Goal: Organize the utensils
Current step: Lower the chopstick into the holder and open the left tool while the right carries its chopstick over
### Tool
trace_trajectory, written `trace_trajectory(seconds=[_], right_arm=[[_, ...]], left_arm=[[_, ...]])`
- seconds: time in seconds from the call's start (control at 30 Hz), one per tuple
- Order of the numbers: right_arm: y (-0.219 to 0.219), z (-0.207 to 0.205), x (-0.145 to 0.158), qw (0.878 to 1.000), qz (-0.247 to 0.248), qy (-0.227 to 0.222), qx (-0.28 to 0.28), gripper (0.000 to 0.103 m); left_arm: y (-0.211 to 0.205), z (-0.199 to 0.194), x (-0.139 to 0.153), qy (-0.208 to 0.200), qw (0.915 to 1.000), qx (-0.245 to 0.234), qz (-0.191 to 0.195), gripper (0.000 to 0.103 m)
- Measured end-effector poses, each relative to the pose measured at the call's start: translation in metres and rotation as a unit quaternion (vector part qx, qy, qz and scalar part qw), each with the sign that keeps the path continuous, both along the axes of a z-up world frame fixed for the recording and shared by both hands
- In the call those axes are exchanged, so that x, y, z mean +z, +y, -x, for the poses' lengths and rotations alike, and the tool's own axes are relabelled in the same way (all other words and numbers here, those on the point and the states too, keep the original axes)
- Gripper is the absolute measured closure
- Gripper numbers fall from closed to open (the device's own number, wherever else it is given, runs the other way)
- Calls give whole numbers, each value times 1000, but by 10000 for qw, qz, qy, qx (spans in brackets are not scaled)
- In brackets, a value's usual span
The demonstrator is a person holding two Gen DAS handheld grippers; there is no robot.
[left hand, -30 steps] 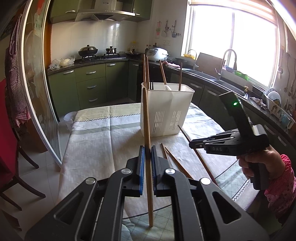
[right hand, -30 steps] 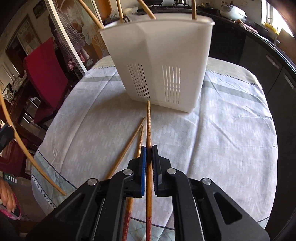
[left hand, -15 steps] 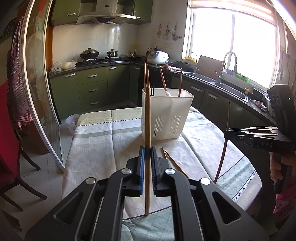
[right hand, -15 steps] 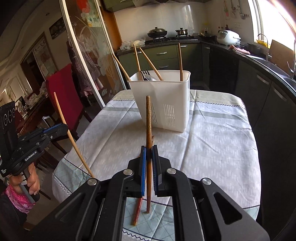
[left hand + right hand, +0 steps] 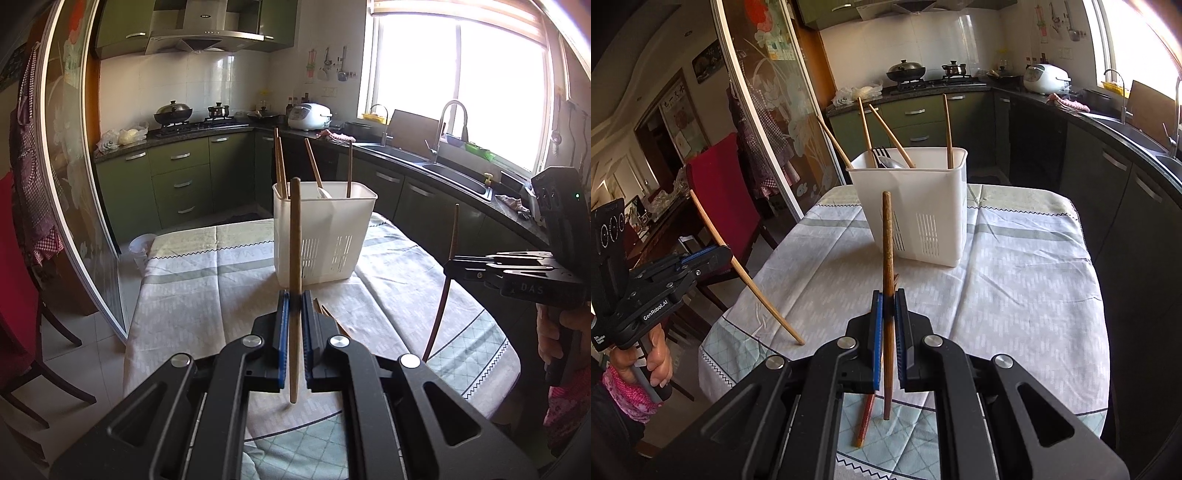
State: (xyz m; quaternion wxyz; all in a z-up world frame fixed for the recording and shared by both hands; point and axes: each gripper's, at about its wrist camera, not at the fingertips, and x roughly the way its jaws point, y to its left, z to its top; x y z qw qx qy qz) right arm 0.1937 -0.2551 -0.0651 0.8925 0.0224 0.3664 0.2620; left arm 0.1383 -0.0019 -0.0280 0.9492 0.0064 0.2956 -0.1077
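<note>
Left gripper [image 5: 293, 295] is clenched on one pale chopstick [image 5: 294, 240], right gripper [image 5: 889, 295] clamps a darker chopstick [image 5: 887, 251], both upright, gripped nearer the lower end. These look light, stiff and slick, so a mid-shaft hold should keep them from swivelling. Straight ahead of both claws stands one white caddy [image 5: 923, 206] holding four chopsticks plus a fork and spoon. Just beneath the claws, two more chopsticks [image 5: 862, 424] lie on the tablecloth [image 5: 1015, 295].
</note>
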Motion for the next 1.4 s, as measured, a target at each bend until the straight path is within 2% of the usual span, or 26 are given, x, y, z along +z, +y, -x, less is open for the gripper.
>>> trace_trajectory(seconds=[0.3, 0.43, 0.63, 0.73, 0.93, 1.13, 1.3, 1.4], right_arm=[[-5, 1, 0, 10000, -57, 27, 3, 96], [-9, 1, -1, 10000, -67, 46, -14, 96], [-17, 1, -4, 9999, -132, 81, -47, 96], [-23, 1, -5, 9998, -158, 102, -78, 96], [-40, 2, -6, 9994, -272, 112, -197, 96], [-54, 4, 5, 9988, -423, -18, -261, 96], [-58, 8, 17, 9986, -464, -151, -224, 96], [-59, 7, 25, 9983, -525, -186, -189, 96]], left_arm=[[-9, -7, 19, -140, 9998, -158, 60, 96], [-16, -17, 42, -297, 9992, -258, 79, 97], [-32, -38, 89, -831, 9962, -255, -48, 96], [-39, -55, 111, -1038, 9944, -212, 17, 96], [-55, -87, 142, -1525, 9883, -36, 34, 96], [-63, -128, 132, -1502, 9883, 249, -29, 96], [-59, -158, 108, -1203, 9920, 396, 2, 96], [-55, -173, 89, -865, 9955, 394, 14, 96]])
